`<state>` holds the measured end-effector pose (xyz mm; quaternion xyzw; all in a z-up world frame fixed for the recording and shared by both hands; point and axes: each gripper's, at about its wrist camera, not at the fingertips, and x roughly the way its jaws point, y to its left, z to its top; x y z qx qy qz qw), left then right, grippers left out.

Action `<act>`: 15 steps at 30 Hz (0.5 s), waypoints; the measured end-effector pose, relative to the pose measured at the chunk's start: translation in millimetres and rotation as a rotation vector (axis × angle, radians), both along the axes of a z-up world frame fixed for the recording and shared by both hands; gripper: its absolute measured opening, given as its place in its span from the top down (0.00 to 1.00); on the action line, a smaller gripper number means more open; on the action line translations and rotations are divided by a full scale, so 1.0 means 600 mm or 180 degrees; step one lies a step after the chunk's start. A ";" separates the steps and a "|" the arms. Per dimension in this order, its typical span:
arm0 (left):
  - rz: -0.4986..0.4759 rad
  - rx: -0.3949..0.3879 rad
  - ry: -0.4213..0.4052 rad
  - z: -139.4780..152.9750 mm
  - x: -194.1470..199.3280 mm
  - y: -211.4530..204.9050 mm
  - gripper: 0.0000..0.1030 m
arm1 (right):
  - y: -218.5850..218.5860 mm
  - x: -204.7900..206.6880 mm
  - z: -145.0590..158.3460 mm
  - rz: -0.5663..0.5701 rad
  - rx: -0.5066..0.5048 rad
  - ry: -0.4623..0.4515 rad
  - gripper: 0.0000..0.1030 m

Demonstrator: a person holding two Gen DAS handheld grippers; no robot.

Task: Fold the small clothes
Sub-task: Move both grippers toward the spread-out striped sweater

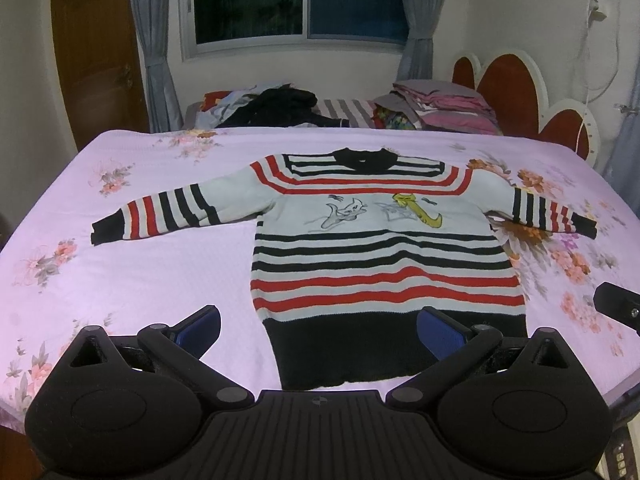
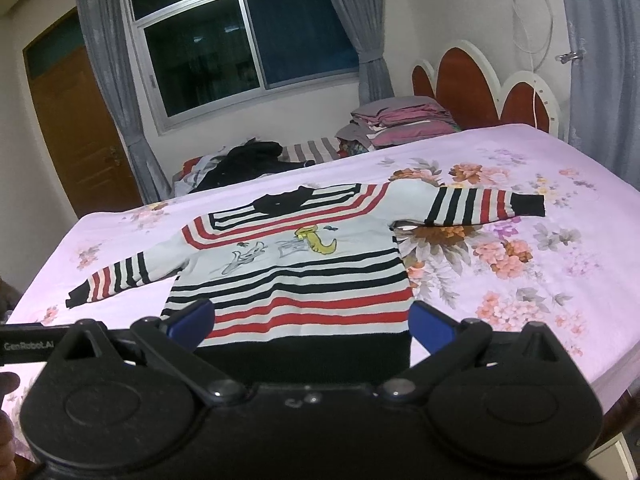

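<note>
A small striped sweater (image 1: 380,256) in white, red and black, with a cartoon print on the chest, lies flat and face up on the pink floral bedspread (image 1: 140,280), both sleeves spread out to the sides. My left gripper (image 1: 318,334) hovers open above its black hem, blue pads wide apart and holding nothing. In the right wrist view the same sweater (image 2: 296,280) lies ahead, and my right gripper (image 2: 312,324) stands open over the lower stripes and hem, nothing between its fingers. A black part of the right gripper (image 1: 618,306) shows at the right edge of the left wrist view.
Behind the bed, a second bed carries a dark clothes heap (image 1: 280,108) and a stack of folded bedding (image 1: 436,108). A red and white headboard (image 1: 508,84) stands at the right, a window with grey curtains (image 1: 296,0) at the back, a wooden door (image 1: 96,60) on the left.
</note>
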<state>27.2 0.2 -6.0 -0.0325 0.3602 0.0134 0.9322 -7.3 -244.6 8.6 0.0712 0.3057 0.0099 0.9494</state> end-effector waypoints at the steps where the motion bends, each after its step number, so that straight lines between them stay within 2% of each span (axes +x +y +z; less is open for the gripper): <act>1: 0.0000 0.0008 0.0002 -0.001 0.003 -0.001 0.00 | -0.002 0.003 -0.001 -0.0002 0.0001 0.0004 0.00; 15: 0.0068 0.0062 0.0109 -0.021 0.069 -0.030 0.00 | -0.038 0.069 -0.023 -0.0058 -0.0026 0.0106 0.00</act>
